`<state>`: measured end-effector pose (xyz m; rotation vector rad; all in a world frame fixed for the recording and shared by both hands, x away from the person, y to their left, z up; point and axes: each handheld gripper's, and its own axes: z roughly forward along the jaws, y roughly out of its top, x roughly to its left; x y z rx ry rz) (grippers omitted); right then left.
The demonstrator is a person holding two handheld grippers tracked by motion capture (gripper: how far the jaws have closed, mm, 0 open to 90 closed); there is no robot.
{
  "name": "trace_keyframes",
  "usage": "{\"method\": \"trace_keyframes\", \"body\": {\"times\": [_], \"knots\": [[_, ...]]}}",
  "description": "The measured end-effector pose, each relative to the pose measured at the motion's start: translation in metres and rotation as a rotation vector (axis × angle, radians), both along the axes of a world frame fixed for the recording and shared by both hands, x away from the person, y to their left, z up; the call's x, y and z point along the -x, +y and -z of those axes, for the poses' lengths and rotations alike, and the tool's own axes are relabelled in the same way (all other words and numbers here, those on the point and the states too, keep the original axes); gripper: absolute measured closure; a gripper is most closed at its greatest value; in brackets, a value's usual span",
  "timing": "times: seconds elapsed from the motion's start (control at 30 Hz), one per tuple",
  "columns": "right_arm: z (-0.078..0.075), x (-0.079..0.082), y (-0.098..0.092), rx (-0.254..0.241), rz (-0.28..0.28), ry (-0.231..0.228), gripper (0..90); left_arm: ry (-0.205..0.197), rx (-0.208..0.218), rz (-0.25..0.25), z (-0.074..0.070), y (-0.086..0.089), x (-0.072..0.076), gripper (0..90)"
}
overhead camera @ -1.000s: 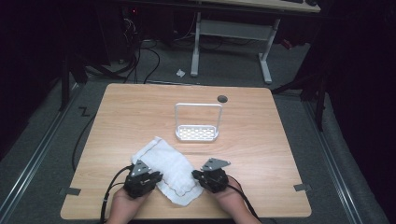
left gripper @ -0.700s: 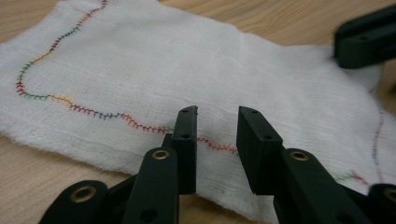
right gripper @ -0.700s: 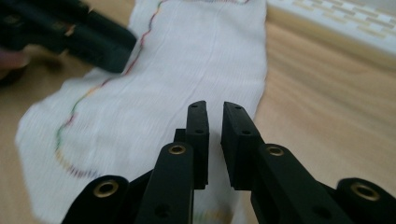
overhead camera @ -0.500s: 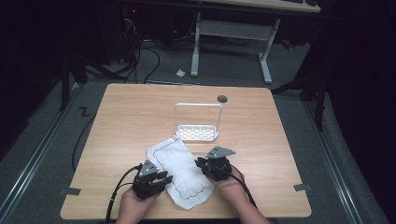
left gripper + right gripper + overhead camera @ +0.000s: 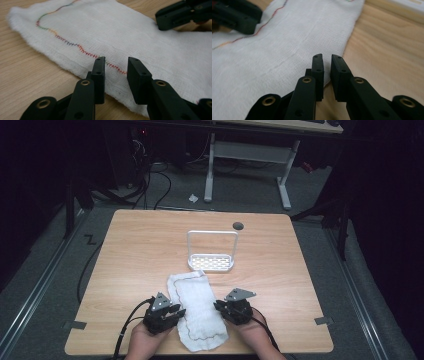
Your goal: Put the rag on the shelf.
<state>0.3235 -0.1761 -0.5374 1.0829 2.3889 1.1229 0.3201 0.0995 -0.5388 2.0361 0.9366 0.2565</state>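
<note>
While the cloth point(image 5: 197, 307) lies flat on the table point(image 5: 130, 260), the left hand-held gripper point(image 5: 115, 71) is seen with its jaws parted over the cloth's stitched edge, a clear gap between them and nothing clamped. Those jaws have just been opening, with only the hem lying under the gap. Just across the cloth, the right hand-held gripper point(image 5: 326, 65) is poised at the opposite long edge; its jaws have also just been opening, though only to a narrow slit, and no fabric is pinched there.

Compared with a second ago, the cloth is now laid as a long, narrow strip between the two hand-held grippers, where earlier it was spread wider and at an angle. Both edges appear to have been released, so a fold is judged to be finished and the next grasp not yet made.

Beyond the cloth, farther from both hand-held grippers, a white wire rack point(image 5: 212, 251) stands upright, well apart from the fabric.

Whether the strip holds one layer or several cannot be told. Its near end reaches the table's front edge between the hands, and in both gripper views its ends are cut off.
</note>
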Motion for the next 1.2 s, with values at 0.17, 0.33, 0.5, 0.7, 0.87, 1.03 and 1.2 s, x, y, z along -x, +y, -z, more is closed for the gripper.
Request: {"method": "trace_keyframes", "body": {"times": [0.17, 0.33, 0.5, 0.7, 0.87, 1.03, 1.2], "knots": [[-0.002, 0.021, -0.009, 0.016, 0.003, -0.025, 81.3, -0.014, -0.009, 0.036, 0.001, -0.011, 0.001, 67.3], [-0.003, 0.004, -0.007, 0.003, 0.031, -0.020, 80.7, -0.018, -0.006, 0.046, 0.001, -0.014, 0.000, 67.4], [-0.001, 0.017, -0.009, 0.021, 0.024, -0.018, 80.7, 0.001, 0.007, 0.080, 0.001, -0.014, 0.005, 67.5], [-0.002, 0.039, -0.015, 0.015, 0.010, 0.002, 79.8, 0.021, 0.008, 0.154, 0.000, -0.019, 0.015, 67.2], [-0.011, 0.037, -0.022, -0.039, 0.030, -0.041, 78.9, 0.001, 0.062, 0.106, -0.009, -0.006, 0.008, 61.8], [-0.009, 0.030, -0.034, -0.056, 0.069, -0.027, 78.1, -0.044, 0.051, -0.009, -0.015, 0.004, -0.013, 51.6], [-0.008, 0.023, -0.039, -0.070, 0.083, -0.022, 75.2, -0.013, 0.026, -0.058, -0.010, -0.007, -0.046, 46.4]]}}
